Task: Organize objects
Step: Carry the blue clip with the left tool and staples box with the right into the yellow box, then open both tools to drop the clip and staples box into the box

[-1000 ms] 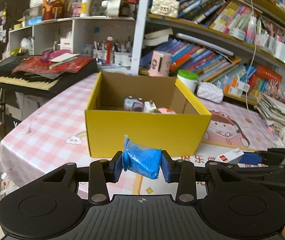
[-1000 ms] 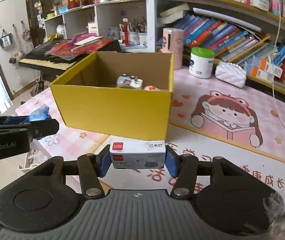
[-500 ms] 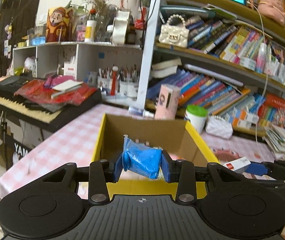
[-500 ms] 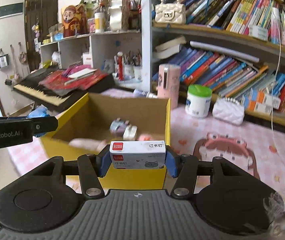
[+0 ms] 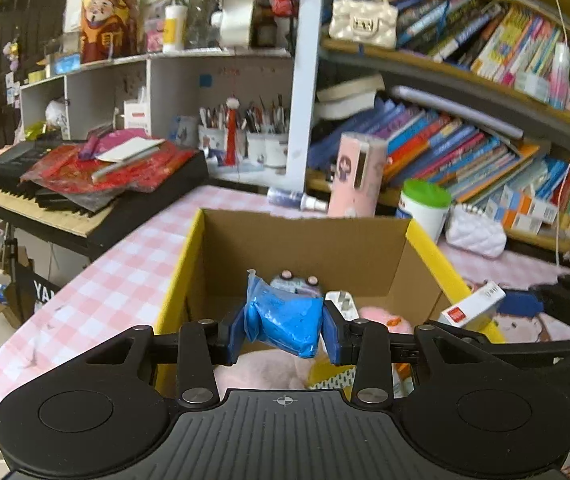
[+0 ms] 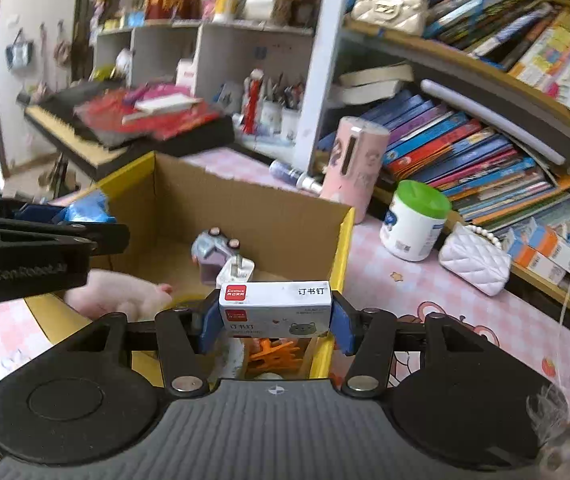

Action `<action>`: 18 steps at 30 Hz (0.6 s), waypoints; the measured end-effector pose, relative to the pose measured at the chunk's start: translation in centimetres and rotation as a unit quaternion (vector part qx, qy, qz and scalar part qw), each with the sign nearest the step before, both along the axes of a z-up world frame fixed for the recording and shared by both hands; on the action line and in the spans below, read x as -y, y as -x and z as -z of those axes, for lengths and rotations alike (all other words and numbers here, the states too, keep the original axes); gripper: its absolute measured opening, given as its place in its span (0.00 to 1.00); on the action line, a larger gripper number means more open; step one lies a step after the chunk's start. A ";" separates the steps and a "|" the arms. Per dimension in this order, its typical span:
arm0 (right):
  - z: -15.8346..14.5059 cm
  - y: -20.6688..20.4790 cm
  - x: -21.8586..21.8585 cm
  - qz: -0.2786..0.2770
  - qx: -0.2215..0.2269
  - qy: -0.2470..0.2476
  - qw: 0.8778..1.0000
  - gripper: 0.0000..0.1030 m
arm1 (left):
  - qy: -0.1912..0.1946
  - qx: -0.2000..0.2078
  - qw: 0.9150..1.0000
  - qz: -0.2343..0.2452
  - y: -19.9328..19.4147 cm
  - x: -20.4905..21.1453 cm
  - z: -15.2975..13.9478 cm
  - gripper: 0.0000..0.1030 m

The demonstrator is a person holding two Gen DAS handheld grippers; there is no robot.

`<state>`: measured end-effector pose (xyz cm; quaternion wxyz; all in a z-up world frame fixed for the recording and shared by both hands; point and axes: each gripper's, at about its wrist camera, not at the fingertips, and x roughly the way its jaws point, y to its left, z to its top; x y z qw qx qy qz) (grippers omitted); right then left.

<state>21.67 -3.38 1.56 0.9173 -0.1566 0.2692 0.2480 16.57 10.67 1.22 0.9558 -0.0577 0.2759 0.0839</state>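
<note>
My left gripper [image 5: 283, 330] is shut on a blue plastic packet [image 5: 283, 322] and hangs over the near rim of the open yellow cardboard box [image 5: 183, 280]. My right gripper [image 6: 276, 316] is shut on a small white staples box [image 6: 276, 308] with a red label, above the box's near right corner [image 6: 345, 248]. The staples box [image 5: 471, 306] also shows at the right of the left wrist view. Inside the yellow box lie a pink plush toy [image 6: 121, 294], a lilac toy [image 6: 211, 254], a white plug [image 6: 237, 272] and an orange piece [image 6: 275, 356].
The box stands on a pink checked tablecloth [image 5: 117, 280]. Behind it are a pink cylinder [image 5: 357, 176], a green-lidded white jar [image 6: 413, 220], a white quilted purse [image 6: 475, 260] and packed bookshelves [image 5: 465, 152]. A keyboard [image 5: 45, 200] piled with red items sits at the left.
Both grippers have travelled forward from in front of the box to above its opening, each keeping its object. The box's contents now show below the fingers.
</note>
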 end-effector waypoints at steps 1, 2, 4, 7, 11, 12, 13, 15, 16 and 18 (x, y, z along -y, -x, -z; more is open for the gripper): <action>0.2 -0.2 -0.2 -0.005 -0.002 0.007 1.000 0.50 | -0.003 -0.004 1.000 0.000 -0.4 0.1 0.3 0.36; 0.4 -0.5 -0.5 -0.014 0.000 0.014 1.000 0.50 | -0.006 -0.006 1.000 -0.001 -0.7 0.2 0.5 0.36; 0.6 -1.0 -1.0 -0.031 -0.003 0.028 0.999 0.50 | -0.006 -0.007 1.000 -0.004 -1.1 0.2 0.7 0.36; 1.0 -1.5 -1.7 -0.060 -0.006 0.046 0.997 0.50 | -0.007 -0.010 1.000 -0.005 -1.7 0.3 0.9 0.36; 1.3 -2.2 -2.2 -0.087 -0.029 0.046 0.995 0.50 | -0.009 -0.021 1.000 -0.005 -2.7 0.3 1.2 0.36; 1.4 -2.3 -2.3 -0.092 -0.035 0.046 0.994 0.50 | -0.007 -0.025 1.000 -0.004 -2.9 0.3 1.4 0.36; 1.4 -2.4 -2.3 -0.095 -0.040 0.044 0.994 0.50 | -0.005 -0.031 1.000 -0.002 -3.2 0.3 1.6 0.36; 1.4 -2.8 -2.3 -0.100 -0.058 0.040 0.993 0.50 | -0.003 -0.041 0.999 0.004 -3.4 0.4 2.0 0.36; 1.5 -3.1 -2.2 -0.099 -0.070 0.035 0.992 0.50 | -0.003 -0.045 0.999 0.006 -3.5 0.4 2.2 0.36; 1.7 -3.6 -2.0 -0.098 -0.093 0.023 0.991 0.51 | 0.012 -0.049 0.999 0.002 -3.6 0.2 2.5 0.36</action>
